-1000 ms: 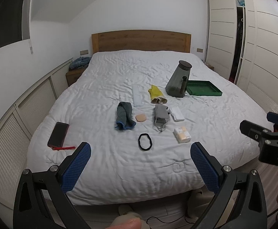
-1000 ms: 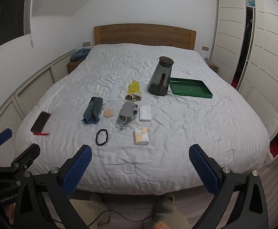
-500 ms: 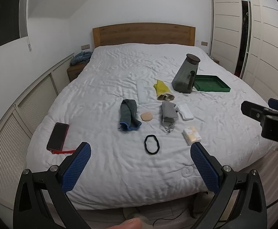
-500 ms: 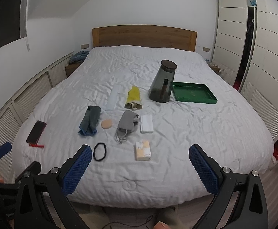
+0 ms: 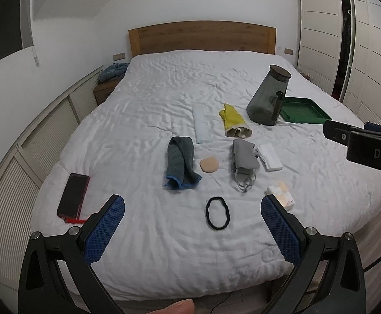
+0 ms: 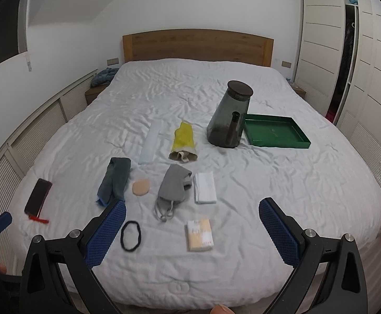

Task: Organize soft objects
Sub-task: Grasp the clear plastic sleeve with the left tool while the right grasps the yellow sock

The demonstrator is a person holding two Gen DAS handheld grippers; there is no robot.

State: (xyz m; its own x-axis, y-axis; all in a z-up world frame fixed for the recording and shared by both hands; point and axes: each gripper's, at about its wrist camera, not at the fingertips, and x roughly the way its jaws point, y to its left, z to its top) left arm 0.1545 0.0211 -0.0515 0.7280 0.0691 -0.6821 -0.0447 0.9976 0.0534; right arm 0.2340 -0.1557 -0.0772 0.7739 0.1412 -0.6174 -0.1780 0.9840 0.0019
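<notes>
Several soft objects lie on the white bed [image 5: 164, 235]: a dark grey-blue towel [image 5: 181, 162], a round beige puff [image 5: 209, 165], a grey mask [image 5: 244, 159], a folded white cloth [image 5: 270, 156], a yellow glove [image 5: 233, 120], a pale blue strip [image 5: 200, 124], a black hair band [image 5: 217, 212] and a tissue pack [image 5: 282, 193]. A green tray [image 6: 275, 134] sits at the back right. My left gripper [image 5: 193, 230] is open and empty above the bed's front edge. My right gripper [image 6: 191, 234] is open and empty, over the tissue pack [image 6: 199, 234].
A dark grey jug [image 6: 229, 117] stands left of the tray. A phone [image 5: 73, 195] lies at the bed's left edge. Wardrobes [image 6: 360, 65] stand on the right, slatted panels [image 5: 33, 136] on the left. A wooden headboard [image 6: 198, 45] is at the back.
Both grippers have moved forward and up toward the bed, so the objects appear closer. Both stay open and empty.
</notes>
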